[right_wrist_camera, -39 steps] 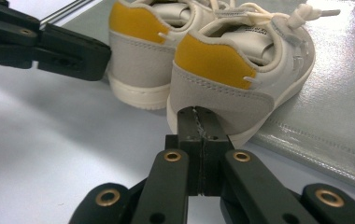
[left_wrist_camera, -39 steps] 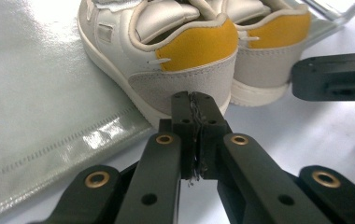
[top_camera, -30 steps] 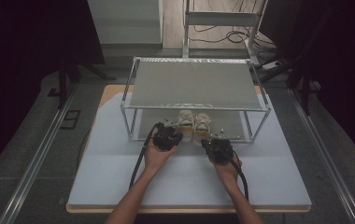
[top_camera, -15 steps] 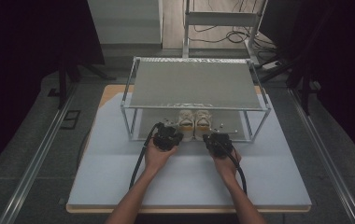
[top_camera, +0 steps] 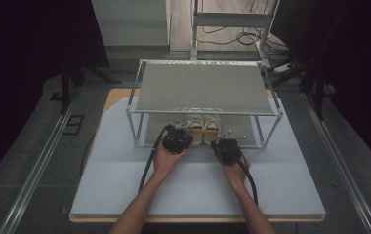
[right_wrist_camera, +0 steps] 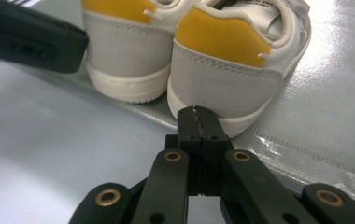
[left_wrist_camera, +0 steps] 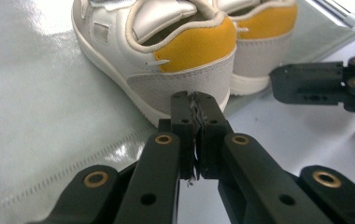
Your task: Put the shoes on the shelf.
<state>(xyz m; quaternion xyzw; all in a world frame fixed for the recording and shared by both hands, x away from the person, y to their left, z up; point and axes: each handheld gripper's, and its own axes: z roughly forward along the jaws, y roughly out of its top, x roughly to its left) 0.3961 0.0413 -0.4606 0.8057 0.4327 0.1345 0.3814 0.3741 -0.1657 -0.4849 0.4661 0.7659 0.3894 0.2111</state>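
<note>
Under the rack (top_camera: pixel 203 87), on its lower sheet, two shoes (top_camera: pixel 204 126) stand side by side, heels toward me. My left gripper (left_wrist_camera: pixel 195 100) and right gripper (right_wrist_camera: pixel 198 115) sit clenched, empty, each just behind one heel.

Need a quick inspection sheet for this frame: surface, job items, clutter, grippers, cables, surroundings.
Surface: pale mat on a wood-edged table.
Job's things: pair of white shoes with yellow heel tabs, left shoe and right shoe, side by side on the lower shelf of a metal rack, heels toward the person.
Clutter: small bits on the shelf right of the shoes, too small to tell.
Grippers: left gripper and right gripper both shut, empty, each near a heel.
Cables: black cable from each gripper.
Surroundings: dark floor, rails, cables behind.
</note>
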